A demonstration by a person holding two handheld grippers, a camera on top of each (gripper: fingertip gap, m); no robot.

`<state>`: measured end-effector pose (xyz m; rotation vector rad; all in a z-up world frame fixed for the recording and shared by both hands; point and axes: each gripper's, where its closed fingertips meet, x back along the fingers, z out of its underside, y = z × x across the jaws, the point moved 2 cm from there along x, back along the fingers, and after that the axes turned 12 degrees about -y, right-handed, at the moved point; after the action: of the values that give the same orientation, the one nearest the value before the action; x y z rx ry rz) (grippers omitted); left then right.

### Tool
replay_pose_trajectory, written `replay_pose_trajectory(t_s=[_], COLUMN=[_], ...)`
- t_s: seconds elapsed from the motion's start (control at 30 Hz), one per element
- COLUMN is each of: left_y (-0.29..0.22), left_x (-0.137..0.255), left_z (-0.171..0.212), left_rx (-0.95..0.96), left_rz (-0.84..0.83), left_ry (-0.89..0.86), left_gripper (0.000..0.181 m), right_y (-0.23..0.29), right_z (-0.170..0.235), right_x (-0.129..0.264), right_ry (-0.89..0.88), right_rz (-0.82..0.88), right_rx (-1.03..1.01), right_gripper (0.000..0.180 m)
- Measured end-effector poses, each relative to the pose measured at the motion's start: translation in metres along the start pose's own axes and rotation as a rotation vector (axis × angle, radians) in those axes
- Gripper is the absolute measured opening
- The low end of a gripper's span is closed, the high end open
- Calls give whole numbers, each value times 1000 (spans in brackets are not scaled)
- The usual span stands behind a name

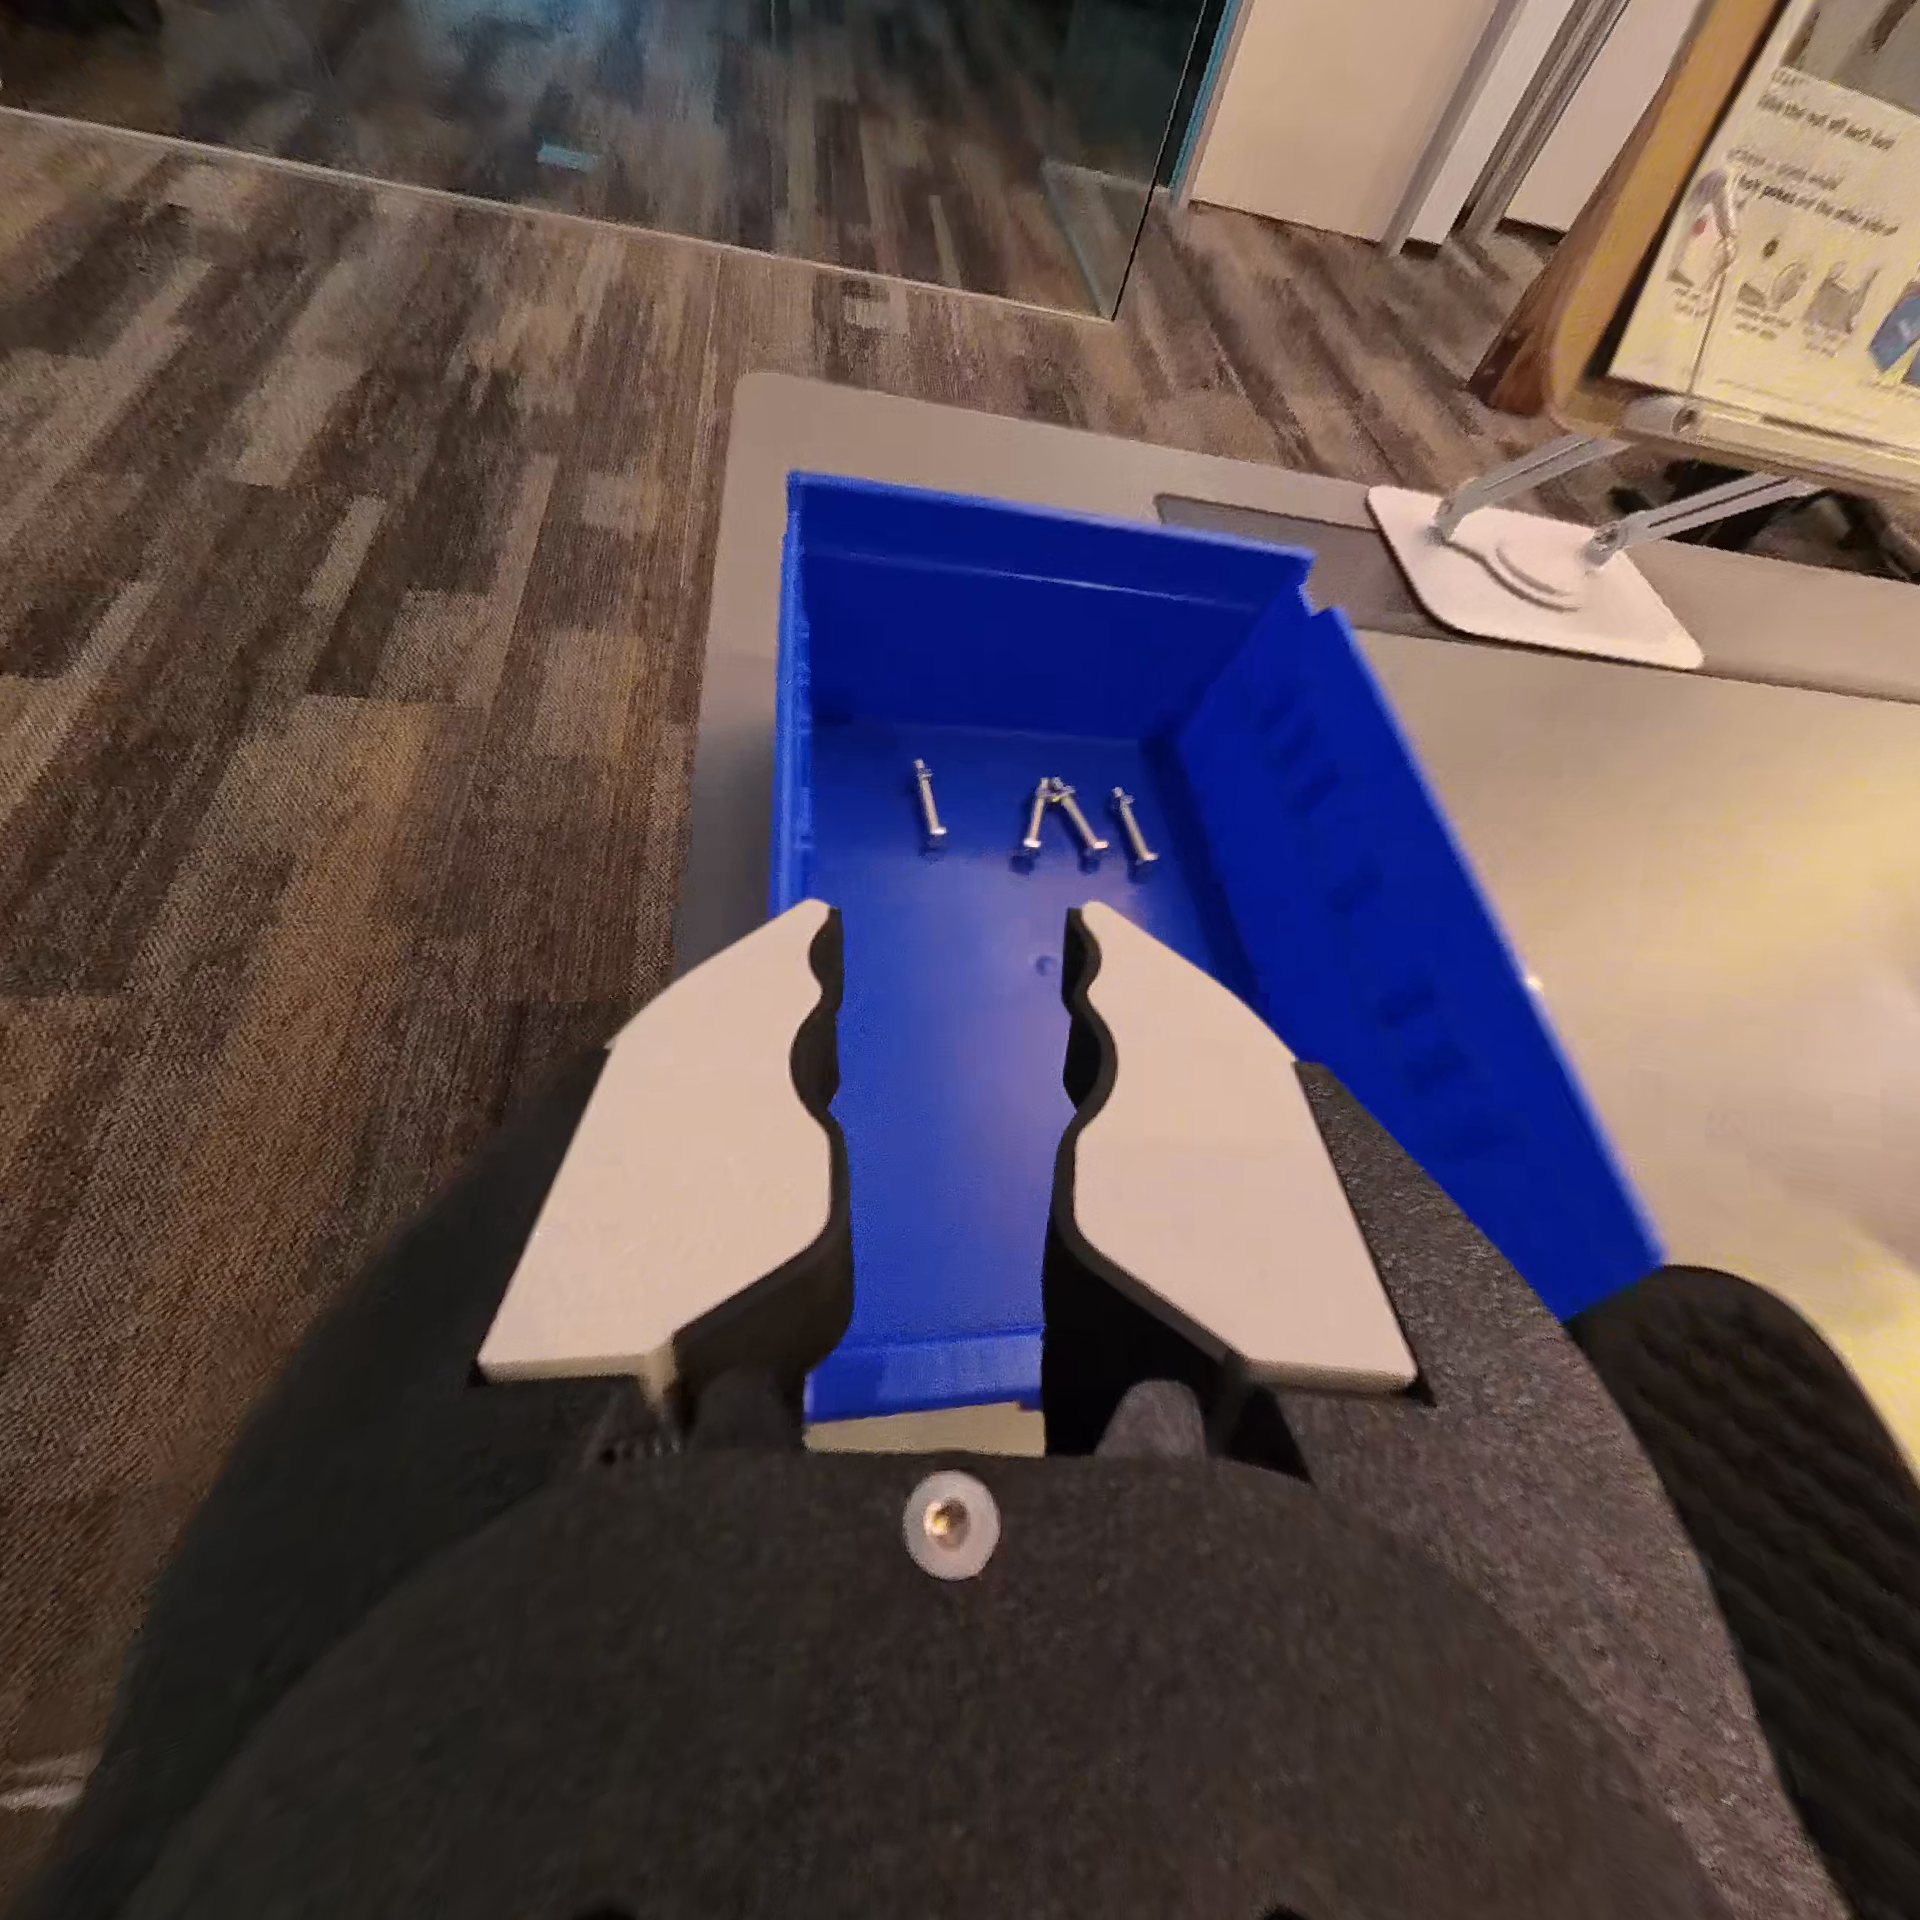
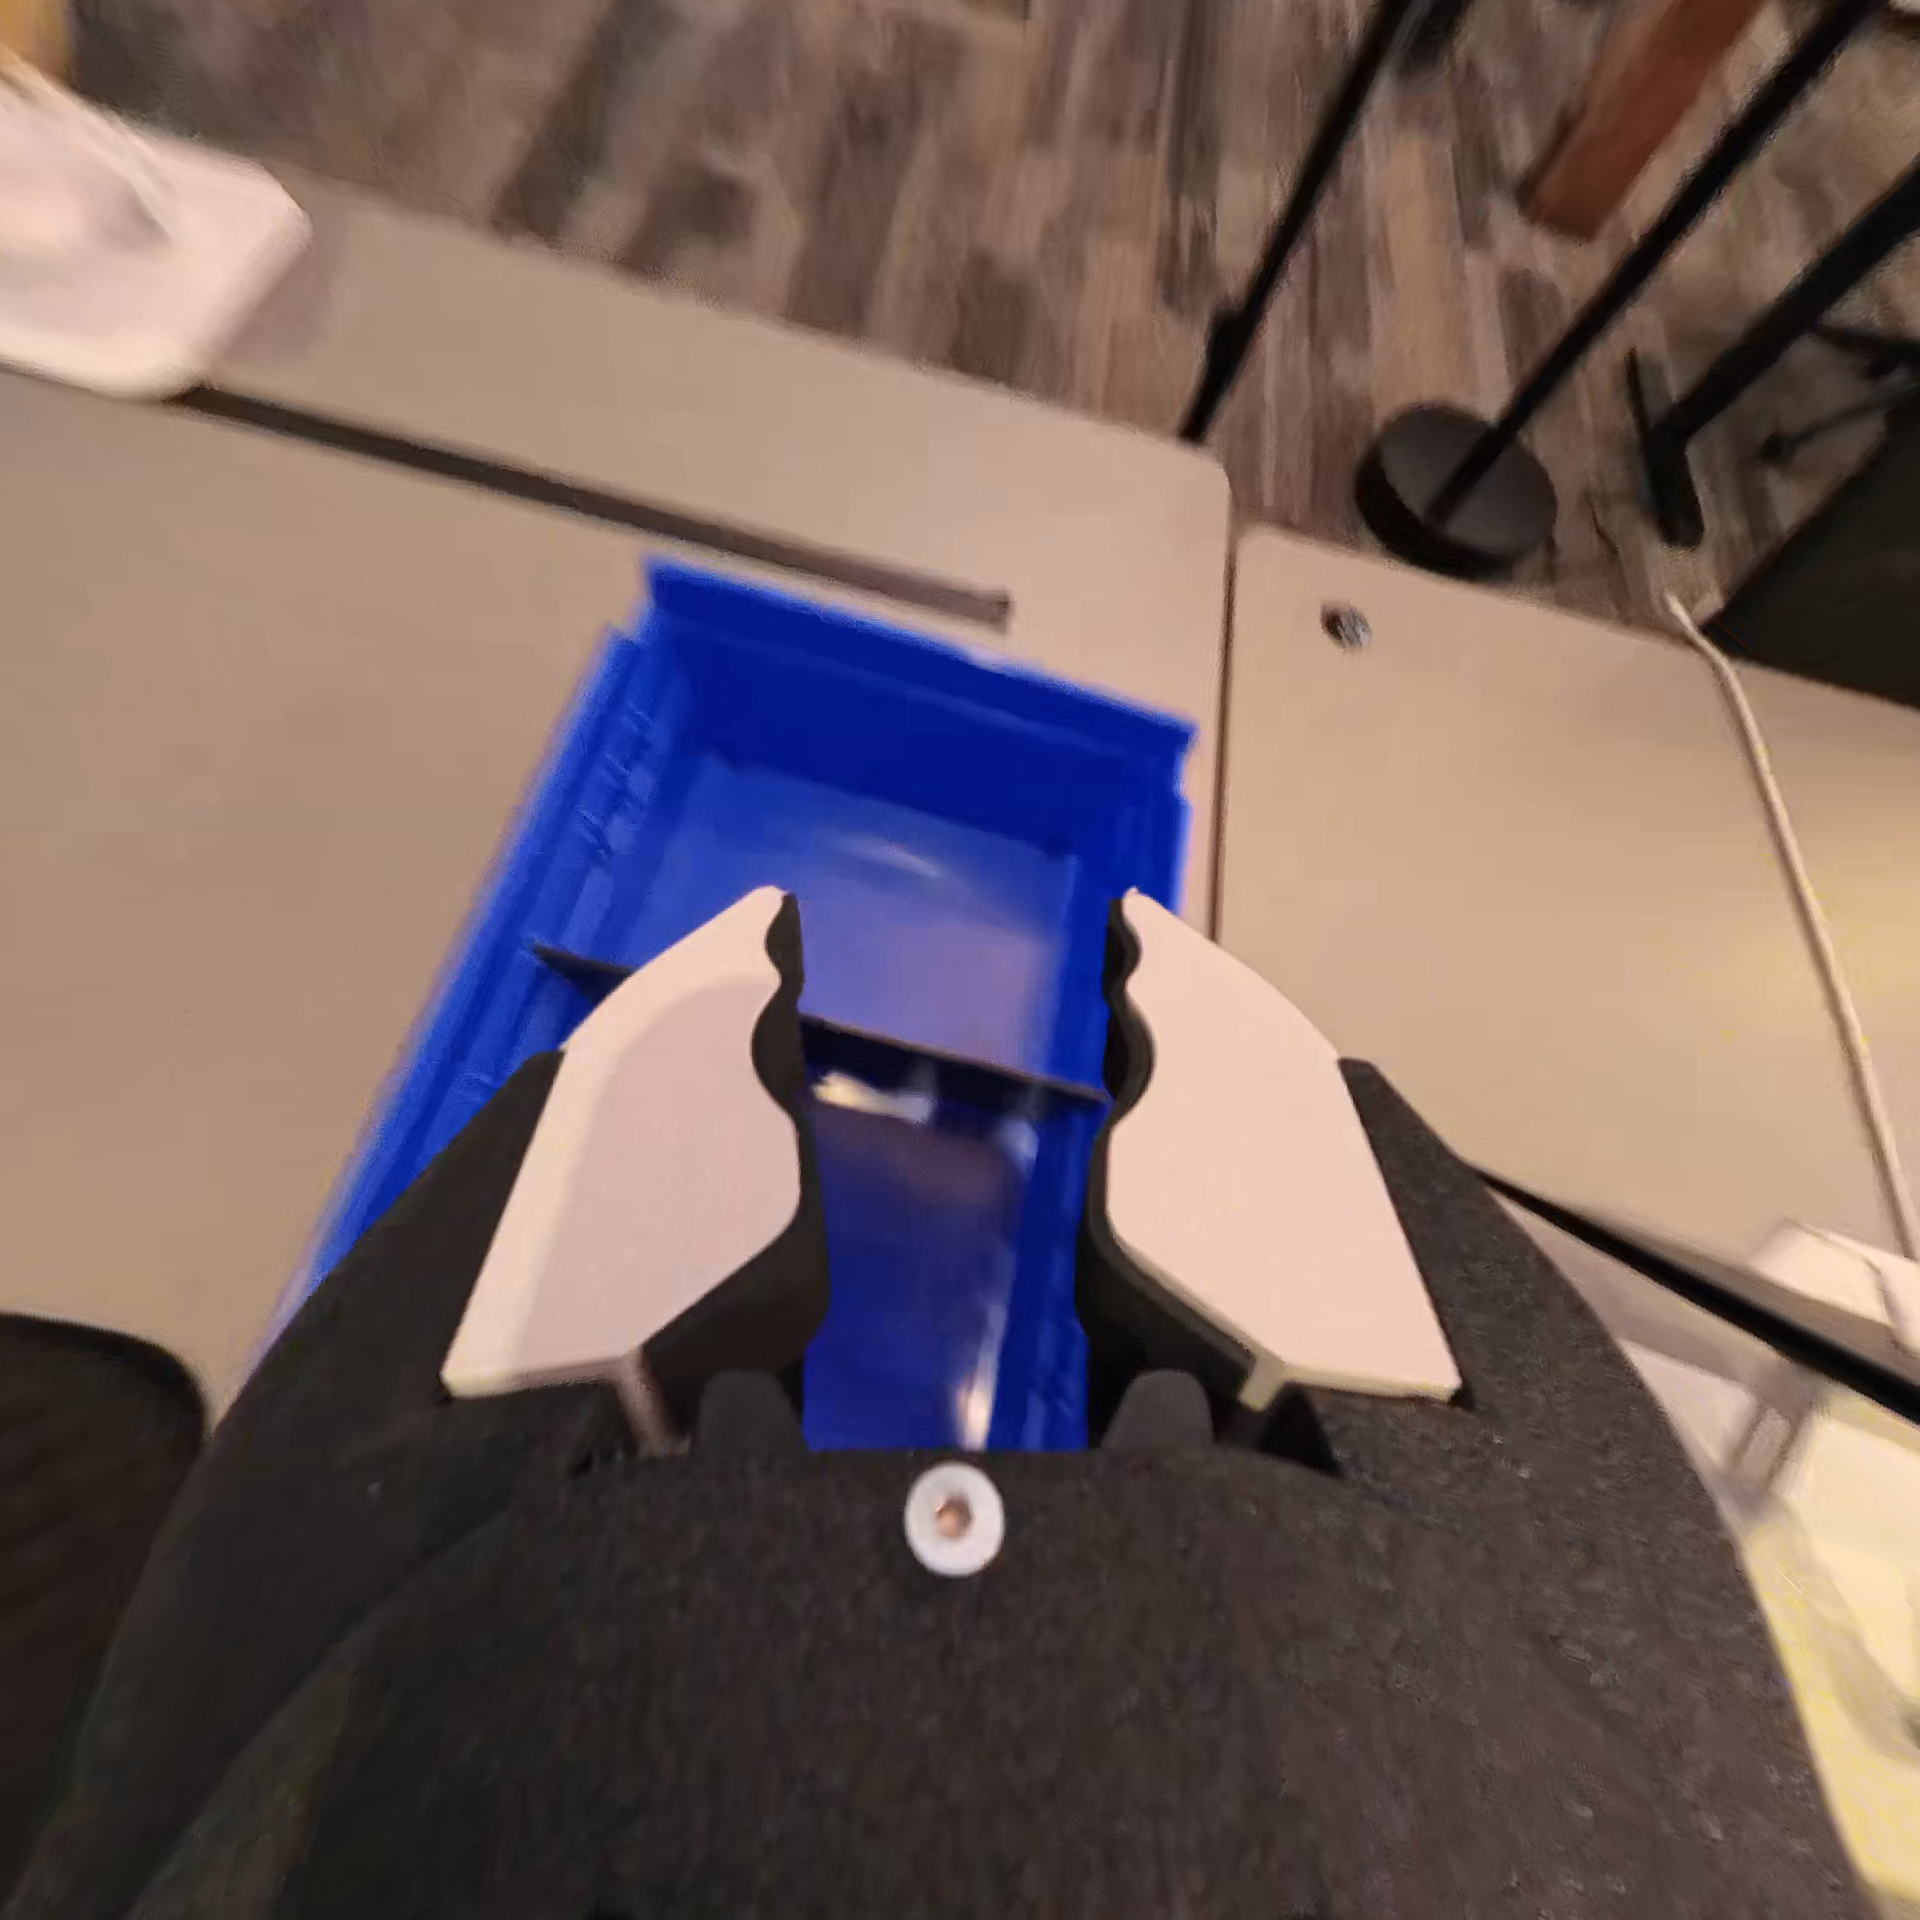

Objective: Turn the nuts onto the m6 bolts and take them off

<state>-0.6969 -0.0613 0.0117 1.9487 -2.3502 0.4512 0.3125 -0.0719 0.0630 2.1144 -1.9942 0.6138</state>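
Both grippers spread and empty above the blue bin; no bolt picked yet.

Left gripper (image 1: 948, 914) hangs over the bin (image 1: 1340, 831) on the grey table (image 1: 1662, 831). Four bolts (image 1: 1039, 821) lie loose at the far end of the bin floor, likely corralled there for easy reach. Right gripper (image 2: 954, 906) points into the bin (image 2: 582, 862) over a divider (image 2: 935, 1060); view blurred, nuts indistinct.

right hand-held gripper (image 2: 951, 914) jaws spread wide, empty, hovering over blue bin (image 2: 623, 748) on grey tabletop (image 2: 260, 644). dark divider (image 2: 935, 1060) crosses bin. contents too blurry tbh
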Motion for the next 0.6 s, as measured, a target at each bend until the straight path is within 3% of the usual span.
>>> replay_pose_trajectory(t_s=[0.03, 0.17, 0.33, 0.47, 0.6], left_y=[-8, -49, -77, -66, -46], left_x=[-2, -20, -58, -90, -114], left_z=[-6, -19, -15, -2, 19], left_rx=[1, -82, -174, -234, -163], left_rz=[1, 41, 0, -124, -204], left_ry=[17, 78, 201, 296, 406], left_gripper=[41, 37, 37, 37, 35], right_y=[13, 78, 144, 168, 200], right_z=[-18, -93, -158, -176, -167], right_x=[2, 15, 31, 24, 9], right_ry=[-62, -306, -480, -519, -442], right_rz=[-36, -231, -406, -306, -307], right_rx=[-29, -157, -246, -251, -204], right_gripper=[55, 53, 50, 44, 43])
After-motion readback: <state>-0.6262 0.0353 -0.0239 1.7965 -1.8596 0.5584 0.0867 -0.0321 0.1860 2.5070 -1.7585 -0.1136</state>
